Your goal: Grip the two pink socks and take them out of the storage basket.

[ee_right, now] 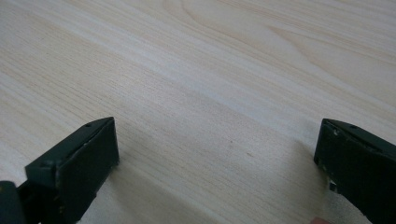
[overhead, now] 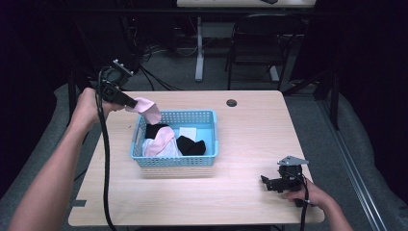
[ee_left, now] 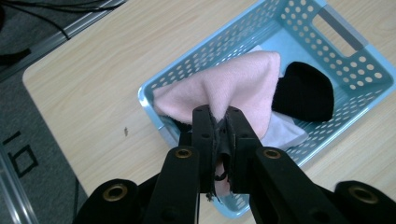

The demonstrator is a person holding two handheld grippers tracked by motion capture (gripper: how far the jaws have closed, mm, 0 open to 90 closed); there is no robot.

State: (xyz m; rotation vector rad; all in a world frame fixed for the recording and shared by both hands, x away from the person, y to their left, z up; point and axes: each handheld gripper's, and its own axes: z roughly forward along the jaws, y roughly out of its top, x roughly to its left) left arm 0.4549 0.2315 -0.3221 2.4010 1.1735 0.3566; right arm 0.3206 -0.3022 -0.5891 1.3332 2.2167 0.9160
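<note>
A black chair [overhead: 262,41] and cables [overhead: 159,50] sit on the grey floor [overhead: 308,115] beyond the table

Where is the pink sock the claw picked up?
The pink sock hangs from the left gripper, up in the air above the blue basket's far-left corner in the high view.

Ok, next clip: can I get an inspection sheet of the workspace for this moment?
Surface: light wood table, grommet hole near far edge.
Job's things: blue basket holding pink, black and white cloth; pink sock held above its left corner.
Clutter: nothing seen.
Grippers: left gripper shut on pink sock; right gripper open, low over bare table.
Cables: black cable trailing from left gripper.
Surroundings: dark room, chair, floor cables.
</note>
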